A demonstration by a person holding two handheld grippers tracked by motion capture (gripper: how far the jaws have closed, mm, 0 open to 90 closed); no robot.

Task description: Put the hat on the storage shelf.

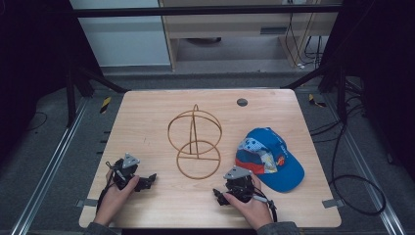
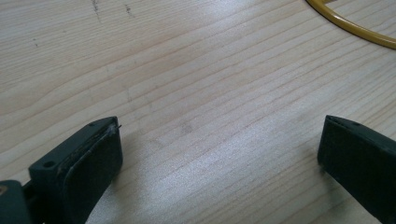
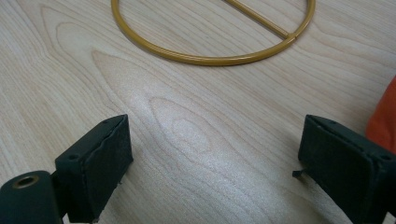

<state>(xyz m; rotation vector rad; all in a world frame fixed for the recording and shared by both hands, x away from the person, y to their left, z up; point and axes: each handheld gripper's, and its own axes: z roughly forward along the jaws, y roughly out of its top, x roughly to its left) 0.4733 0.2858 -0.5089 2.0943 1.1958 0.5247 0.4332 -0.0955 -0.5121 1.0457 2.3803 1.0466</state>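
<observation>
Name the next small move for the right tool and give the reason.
Probably ease the right tool toward the blue cap: its jaws stand open and empty over bare table, the cap's orange edge lies beside one jaw, and the wire stand waits ahead.

Blue cap (image 1: 271,157) with red-patterned front, gold wire stand (image 1: 195,142), pale wood-grain table (image 1: 147,117)

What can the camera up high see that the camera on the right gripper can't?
The high view alone takes in the whole blue cap, the upright rings of the gold wire stand, both hands and the left gripper. The right gripper view alone gives the wood grain close up between its open jaws. Both share the table, the stand's flat base ring and the right gripper.
</observation>
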